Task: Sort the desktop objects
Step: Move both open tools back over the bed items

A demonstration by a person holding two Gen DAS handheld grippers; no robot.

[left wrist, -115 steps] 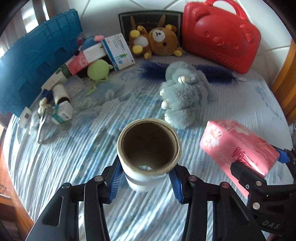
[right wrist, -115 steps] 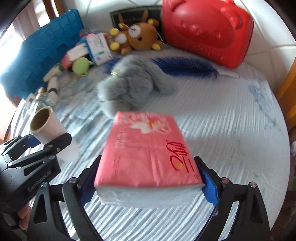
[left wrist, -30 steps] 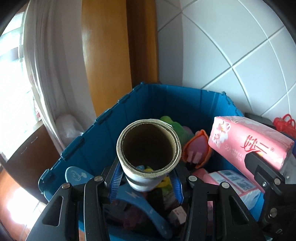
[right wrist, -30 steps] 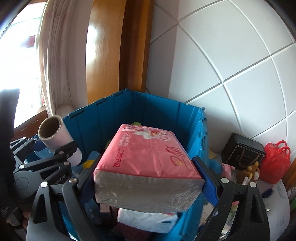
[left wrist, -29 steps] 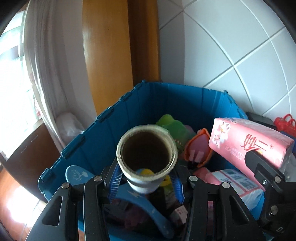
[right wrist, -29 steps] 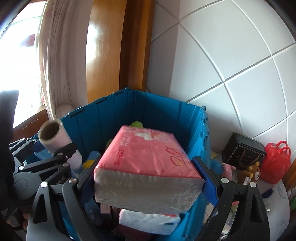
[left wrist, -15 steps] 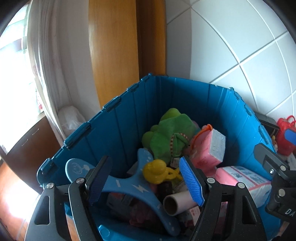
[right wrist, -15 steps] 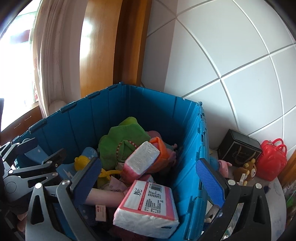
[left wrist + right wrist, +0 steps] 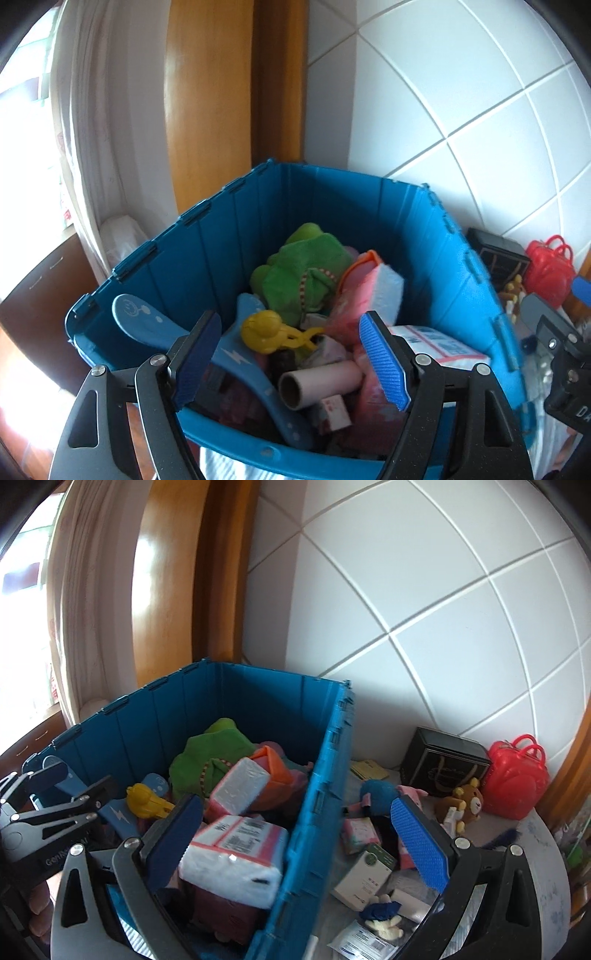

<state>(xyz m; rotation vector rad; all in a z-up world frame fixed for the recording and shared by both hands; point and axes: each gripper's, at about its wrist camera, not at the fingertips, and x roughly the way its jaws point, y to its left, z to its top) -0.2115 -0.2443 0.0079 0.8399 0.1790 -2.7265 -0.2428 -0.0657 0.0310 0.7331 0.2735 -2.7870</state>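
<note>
Left gripper (image 9: pixel 291 358) jaws wide, empty, above blue crate (image 9: pixel 332 195). Right gripper (image 9: pixel 306 842) also spread, empty, straddling crate's right wall. Cardboard tube (image 9: pixel 319 384) lies in crate, far end buried under clutter. Pink tissue pack (image 9: pixel 236 849) rests label-up in crate, near wall. Crate bottom hidden; table items (image 9: pixel 373 871) beyond partly blocked by finger
</note>
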